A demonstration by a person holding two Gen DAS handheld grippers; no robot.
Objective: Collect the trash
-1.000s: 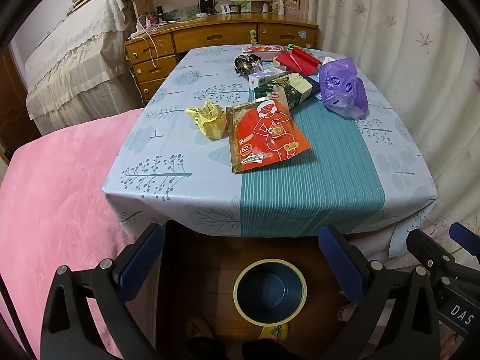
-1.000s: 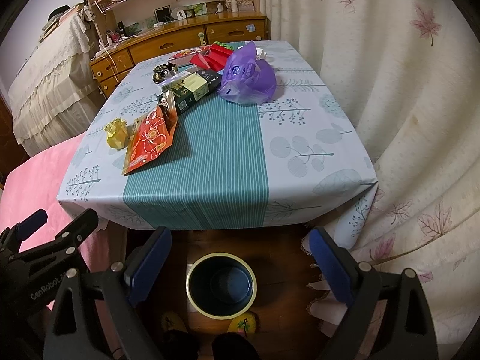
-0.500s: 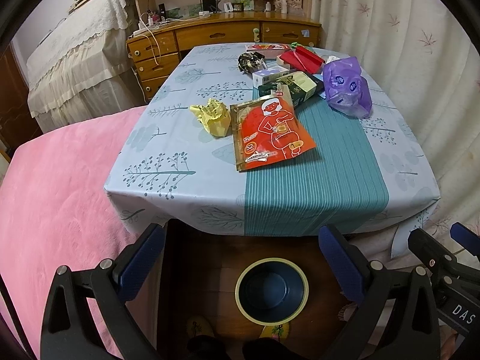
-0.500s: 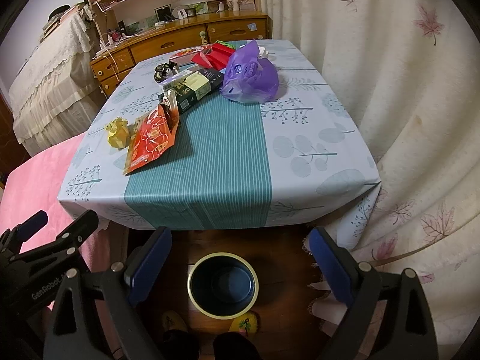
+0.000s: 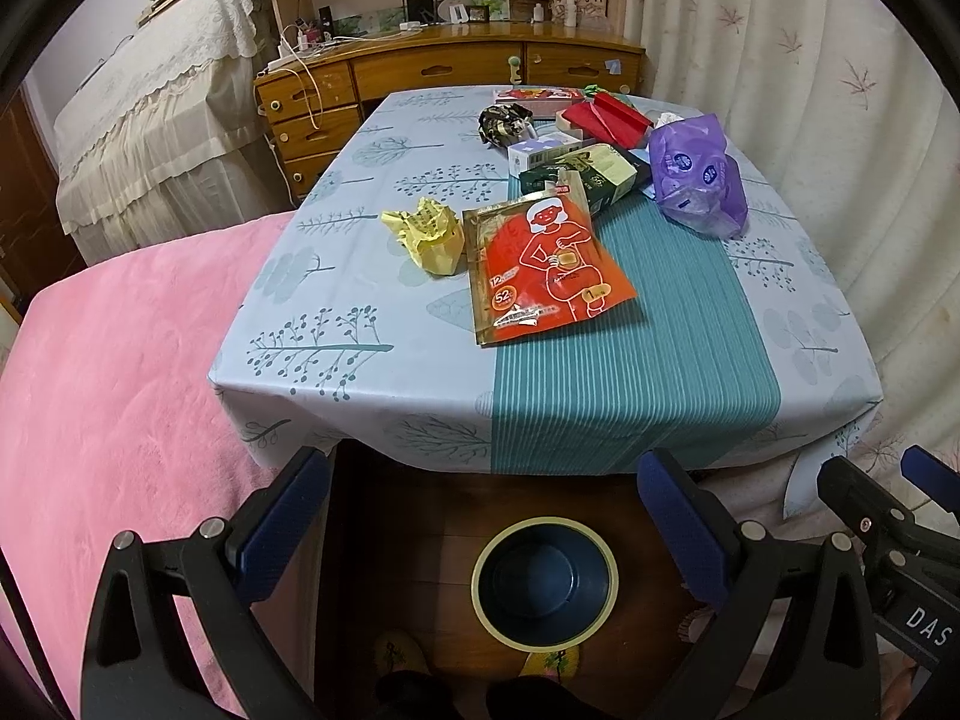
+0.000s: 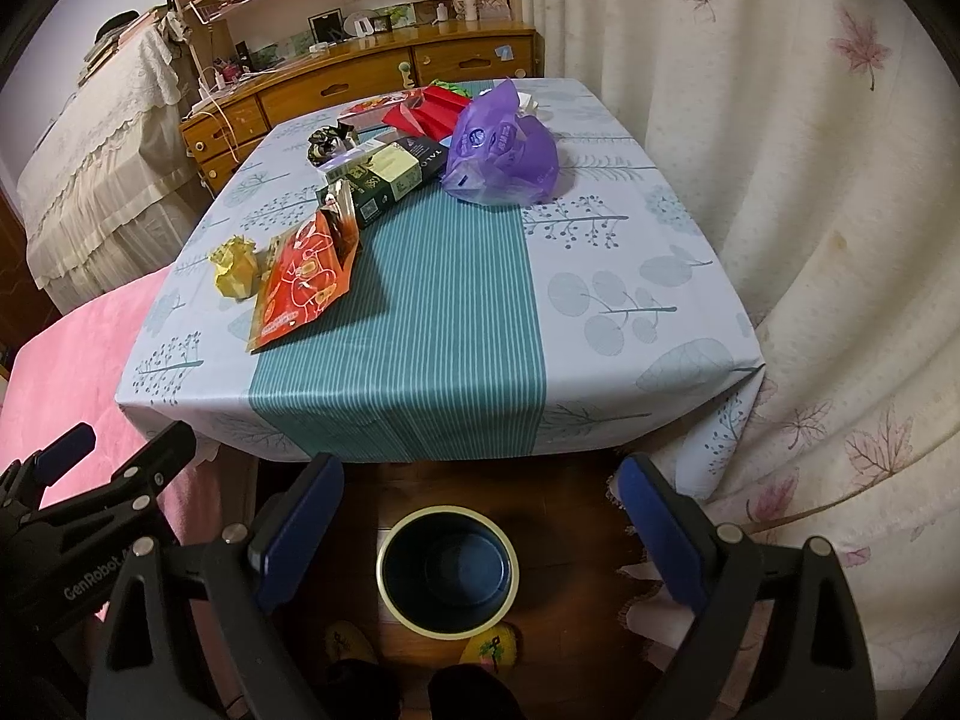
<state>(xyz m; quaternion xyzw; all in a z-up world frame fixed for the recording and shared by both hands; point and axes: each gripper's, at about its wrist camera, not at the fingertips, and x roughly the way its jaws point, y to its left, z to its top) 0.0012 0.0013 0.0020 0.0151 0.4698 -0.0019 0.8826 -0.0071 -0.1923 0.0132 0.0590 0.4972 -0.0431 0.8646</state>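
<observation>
Jaws: left gripper (image 5: pixel 483 507) and right gripper (image 6: pixel 480 507) held wide apart, nothing gripped | bin (image 5: pixel 544 581) seen between jaws below | orange packet (image 5: pixel 543 267) ahead on worktop (image 5: pixel 630 372)

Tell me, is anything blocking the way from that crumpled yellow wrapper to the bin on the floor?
Nothing visible does. The crumpled yellow wrapper lies on the tablecloth beside the orange foil packet, and the round dark-blue bin stands open below the table's near edge.

The right tool (image 6: pixel 480 531) hangs agape over the bin (image 6: pixel 447 570), trash (image 6: pixel 303 279) on the table (image 6: pixel 630 312).
</observation>
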